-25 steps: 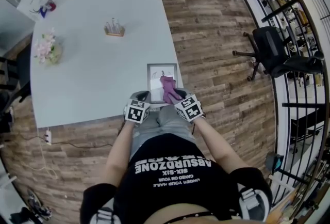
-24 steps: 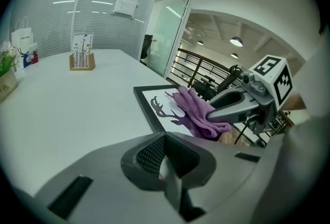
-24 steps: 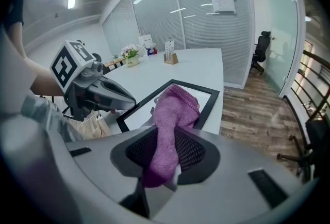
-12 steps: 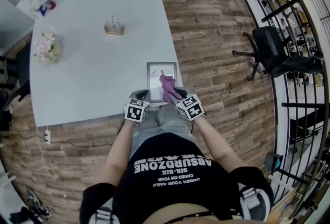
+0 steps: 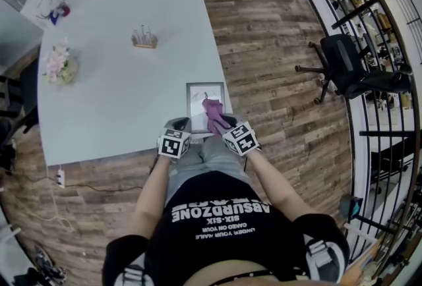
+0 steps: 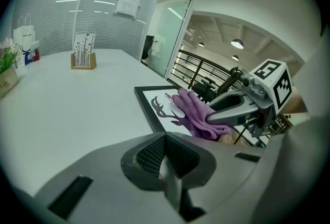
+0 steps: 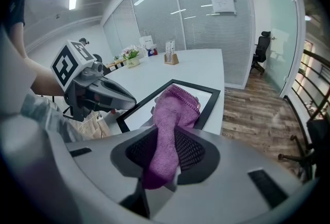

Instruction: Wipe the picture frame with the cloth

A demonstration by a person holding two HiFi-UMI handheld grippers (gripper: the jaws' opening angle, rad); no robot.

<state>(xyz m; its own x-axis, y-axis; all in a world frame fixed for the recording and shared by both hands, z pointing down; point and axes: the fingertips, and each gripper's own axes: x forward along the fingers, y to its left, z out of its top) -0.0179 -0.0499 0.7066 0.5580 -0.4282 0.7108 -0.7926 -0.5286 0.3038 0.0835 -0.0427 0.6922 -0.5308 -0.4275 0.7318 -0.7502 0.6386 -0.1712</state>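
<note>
Cloth (image 7: 172, 109), purple, is pinched between the jaws of the right tool (image 7: 164, 153), and its free end drapes over the near part of the picture frame (image 7: 210, 109). That frame lies flat at the near right corner of the white bench (image 5: 119, 93). Left tool (image 6: 165, 158) sits just left of the frame at the bench's near edge, jaws closed together on nothing.

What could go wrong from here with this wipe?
The picture frame lies flat at the table's corner, close to its edges; a wiping stroke might slide it off, since the left gripper is shut, empty, and not pinning it.
The right gripper pinches only one end of the cloth; drag could pull it free.
</note>
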